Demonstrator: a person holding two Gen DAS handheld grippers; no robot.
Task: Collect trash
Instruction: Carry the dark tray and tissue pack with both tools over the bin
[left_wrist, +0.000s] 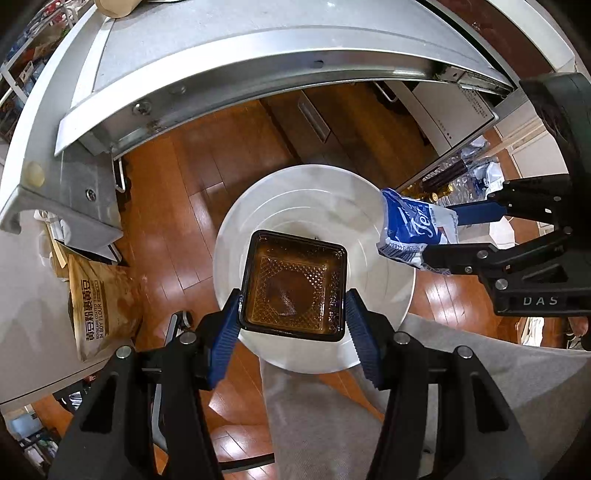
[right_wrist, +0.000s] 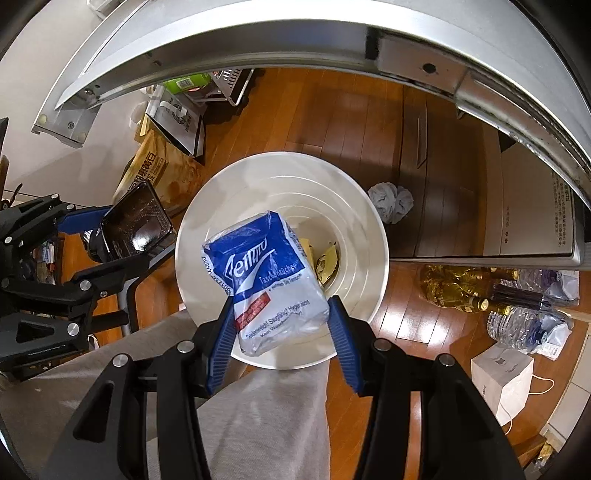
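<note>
A white round trash bin (left_wrist: 388, 291) stands on the wooden floor below both grippers; it also shows in the right wrist view (right_wrist: 354, 206) with yellow wrappers at its bottom. My left gripper (left_wrist: 291, 314) is shut on a dark brown square plastic tray (left_wrist: 293, 284) and holds it over the bin. The tray also shows at the left of the right wrist view (right_wrist: 136, 225). My right gripper (right_wrist: 282, 317) is shut on a blue and white tissue packet (right_wrist: 269, 280) and holds it over the bin. The packet shows at the right of the left wrist view (left_wrist: 413, 229).
A grey metal table edge (left_wrist: 258, 55) arches overhead. A brown soy flour bag (left_wrist: 99, 306) leans at the left. A crumpled grey wad (right_wrist: 391, 201) lies on the floor beside the bin. Bottles (right_wrist: 465, 284) and a white paper bag (right_wrist: 498, 376) sit at the right. Grey trouser legs (right_wrist: 266, 413) are below.
</note>
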